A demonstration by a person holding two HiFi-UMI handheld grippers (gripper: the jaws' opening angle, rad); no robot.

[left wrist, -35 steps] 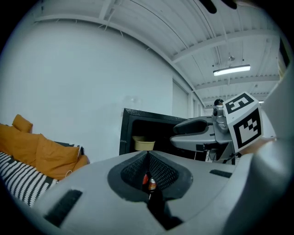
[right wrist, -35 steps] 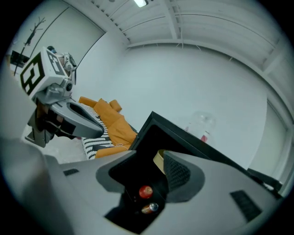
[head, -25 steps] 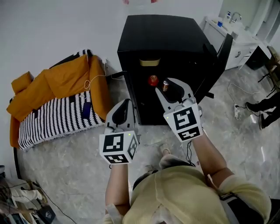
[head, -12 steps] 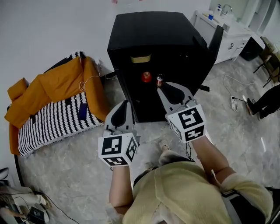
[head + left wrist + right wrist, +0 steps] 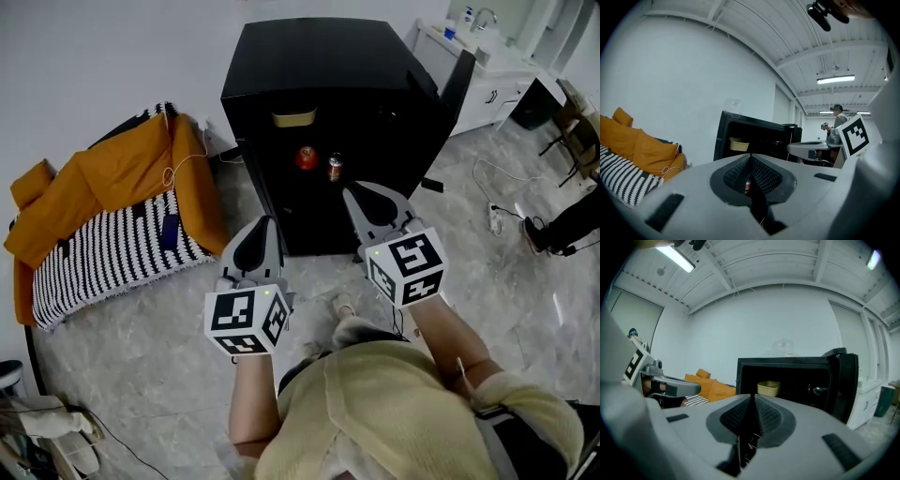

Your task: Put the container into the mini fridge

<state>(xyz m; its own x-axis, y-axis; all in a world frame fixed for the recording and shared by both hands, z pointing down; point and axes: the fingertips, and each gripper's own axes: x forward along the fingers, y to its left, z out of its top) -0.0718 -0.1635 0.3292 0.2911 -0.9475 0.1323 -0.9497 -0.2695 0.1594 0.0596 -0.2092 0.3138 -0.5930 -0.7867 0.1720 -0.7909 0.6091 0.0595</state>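
1. A black mini fridge [image 5: 328,66] is stood on a grey marbled tile floor [image 5: 150,328] against a white wall, with its door [image 5: 457,84] swung open to the right.
2. The pale yellow container [image 5: 293,117] is seen on the upper shelf inside. A round red item [image 5: 307,157] and a can [image 5: 335,167] are set on the shelf below.
3. A striped mat [image 5: 103,258] under an orange blanket [image 5: 103,183] is laid left of the fridge. A white sink cabinet [image 5: 487,84] is placed behind it at the right.
4. The left gripper [image 5: 265,223] is held before the fridge, jaws pressed together on nothing.
5. The jaws of the right gripper [image 5: 354,190] have just been closing and are brought together, nothing between them.
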